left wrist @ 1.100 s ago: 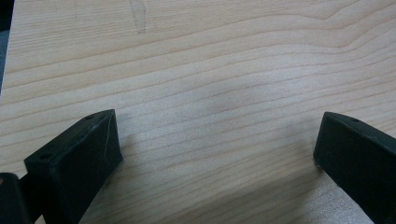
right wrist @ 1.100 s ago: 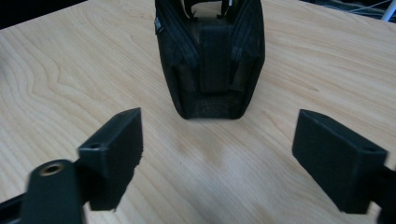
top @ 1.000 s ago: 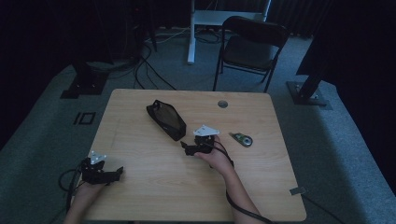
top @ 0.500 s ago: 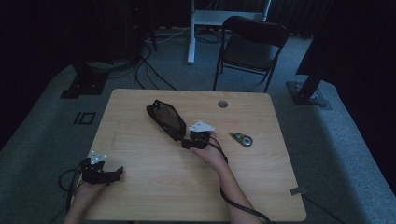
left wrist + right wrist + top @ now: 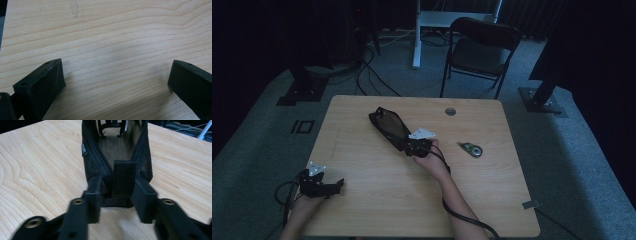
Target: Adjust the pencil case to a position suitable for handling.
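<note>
Now I am bringing my right tool against the near end of the black mesh pouch, which is lying slantwise around the middle of the bench. A second ago this tool was sitting a little nearer to me and just short of the pouch; since then I have been sliding it up to the pouch's end. Its jaws have just been closing, and in the right gripper view they are standing narrow on either side of the pouch's end tab, with the mesh between them; whether the pads are pressing on it yet I cannot tell. The pouch itself is lying where it was before.

My left tool is resting at the near left corner of the bench, just as it was earlier, and its jaws are standing wide over bare wood. Off to the right of my right hand, a small roll of tape is lying in the same spot.
</note>
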The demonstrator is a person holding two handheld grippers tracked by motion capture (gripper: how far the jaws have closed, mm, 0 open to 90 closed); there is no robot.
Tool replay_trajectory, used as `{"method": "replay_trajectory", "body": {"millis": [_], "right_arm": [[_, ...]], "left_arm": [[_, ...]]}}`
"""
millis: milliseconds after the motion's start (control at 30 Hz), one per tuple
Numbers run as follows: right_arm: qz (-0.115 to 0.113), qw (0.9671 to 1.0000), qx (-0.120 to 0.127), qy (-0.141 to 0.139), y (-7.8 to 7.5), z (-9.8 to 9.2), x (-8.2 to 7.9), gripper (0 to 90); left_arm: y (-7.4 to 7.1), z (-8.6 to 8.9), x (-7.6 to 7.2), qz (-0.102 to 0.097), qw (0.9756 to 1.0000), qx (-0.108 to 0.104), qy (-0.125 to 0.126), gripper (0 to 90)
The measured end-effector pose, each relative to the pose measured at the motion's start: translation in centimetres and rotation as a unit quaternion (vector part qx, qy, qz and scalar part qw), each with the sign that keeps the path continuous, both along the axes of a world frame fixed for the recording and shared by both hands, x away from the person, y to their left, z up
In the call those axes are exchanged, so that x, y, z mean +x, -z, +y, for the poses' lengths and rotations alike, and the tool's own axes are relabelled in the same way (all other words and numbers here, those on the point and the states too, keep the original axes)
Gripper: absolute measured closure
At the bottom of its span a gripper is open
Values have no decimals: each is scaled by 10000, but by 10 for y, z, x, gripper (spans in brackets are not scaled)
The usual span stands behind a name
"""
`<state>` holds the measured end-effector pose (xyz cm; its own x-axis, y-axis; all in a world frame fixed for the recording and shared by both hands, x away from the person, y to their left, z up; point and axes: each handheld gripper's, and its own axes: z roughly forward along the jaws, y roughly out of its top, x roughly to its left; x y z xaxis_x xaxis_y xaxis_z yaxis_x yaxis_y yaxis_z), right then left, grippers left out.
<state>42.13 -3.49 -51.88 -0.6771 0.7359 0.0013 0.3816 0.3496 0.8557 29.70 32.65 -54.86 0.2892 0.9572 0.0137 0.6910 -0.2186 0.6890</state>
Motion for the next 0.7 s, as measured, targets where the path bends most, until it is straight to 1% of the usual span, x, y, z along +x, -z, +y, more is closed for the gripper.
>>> {"method": "replay_trajectory", "body": {"millis": [33, 67, 200, 233, 267, 400, 433, 467, 567, 633, 700], "right_arm": [[-7, 9999, -103, -28, 0, 0, 1, 698], [-20, 9999, -123, -39, 0, 0, 1, 722], [-23, 9998, -169, -62, -1, 0, 1, 730], [-54, 9998, -179, -48, -2, 0, 1, 731], [-20, 9999, -107, -54, -2, -1, 0, 731], [-55, 9999, -118, -60, -2, -3, 0, 731], [-32, 9999, -109, -47, -2, -5, -1, 731], [-32, 9999, -153, -48, -1, -6, -1, 731], [-9, 9999, -103, 21, 0, -13, -4, 731], [3, 10000, -81, 19, 0, -15, -5, 731], [-9, 9999, -130, 63, 0, -18, -7, 731]], "left_arm": [[0, 0, 0, 0, 10000, 0, 0, 7], [0, 0, 0, 1, 10000, 0, -1, 7], [0, 0, 0, 0, 10000, 1, 1, 7], [0, 0, 0, 0, 10000, 0, 1, 7], [0, 0, 0, 0, 10000, 0, 0, 8], [0, 0, 0, 1, 10000, 1, 0, 7], [0, 0, 0, 1, 10000, 0, 0, 7], [0, 0, 0, 1, 10000, -1, -2, 7], [0, 0, 0, 0, 10000, -1, 0, 7], [0, 0, 0, 0, 10000, -1, -1, 7], [0, 0, 0, 0, 10000, -1, -1, 7]]}}
